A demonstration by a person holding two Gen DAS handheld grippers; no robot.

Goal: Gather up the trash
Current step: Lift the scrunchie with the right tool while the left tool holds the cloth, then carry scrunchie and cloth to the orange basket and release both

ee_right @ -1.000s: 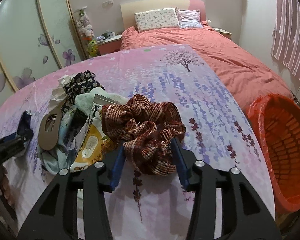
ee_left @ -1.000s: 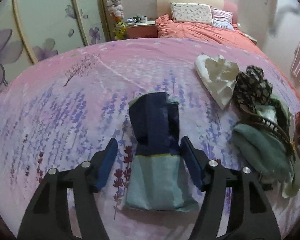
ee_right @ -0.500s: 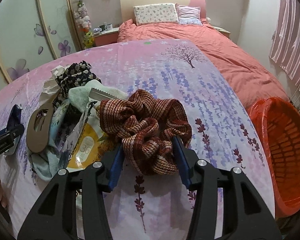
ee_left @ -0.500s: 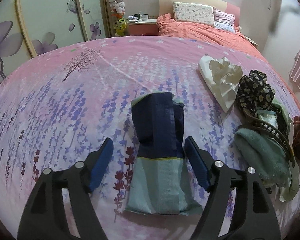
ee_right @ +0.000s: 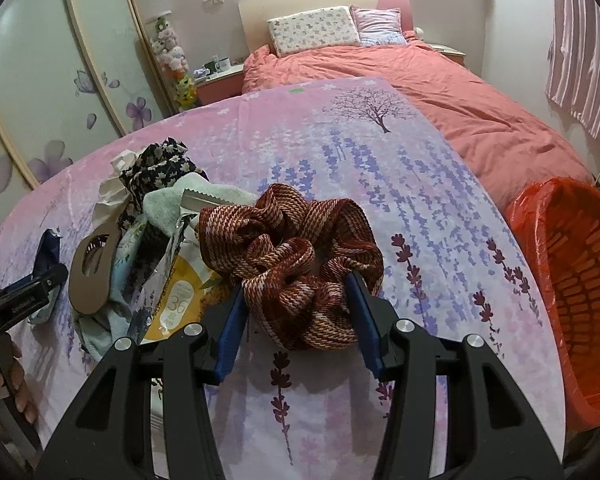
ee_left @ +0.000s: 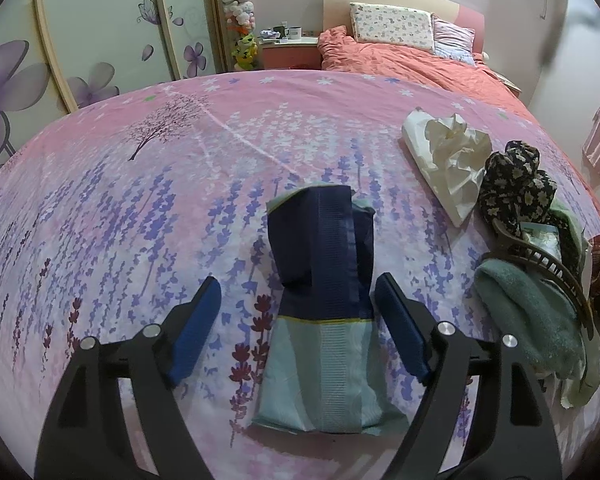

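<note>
A dark blue and pale green wrapper (ee_left: 320, 304) lies flat on the pink lavender-print cloth. My left gripper (ee_left: 298, 320) is open, its fingers on either side of the wrapper and apart from it. My right gripper (ee_right: 296, 300) is shut on a red-brown woven scrunchie (ee_right: 292, 256) just above the cloth. An orange basket lined with a red bag (ee_right: 572, 280) stands off the table's right edge. A yellow and white packet (ee_right: 180, 288) lies left of the scrunchie.
A pile holds a white tissue pack (ee_left: 444, 160), a black floral scrunchie (ee_left: 516, 184), a brown hair claw (ee_right: 94, 268) and a green cloth (ee_left: 532, 320). A bed with an orange cover (ee_right: 440, 92) lies behind. Wardrobe doors (ee_left: 100, 40) stand at left.
My left gripper has opened wider around the wrapper and drawn back a little. My right gripper keeps hold of the scrunchie and has lifted slightly.
</note>
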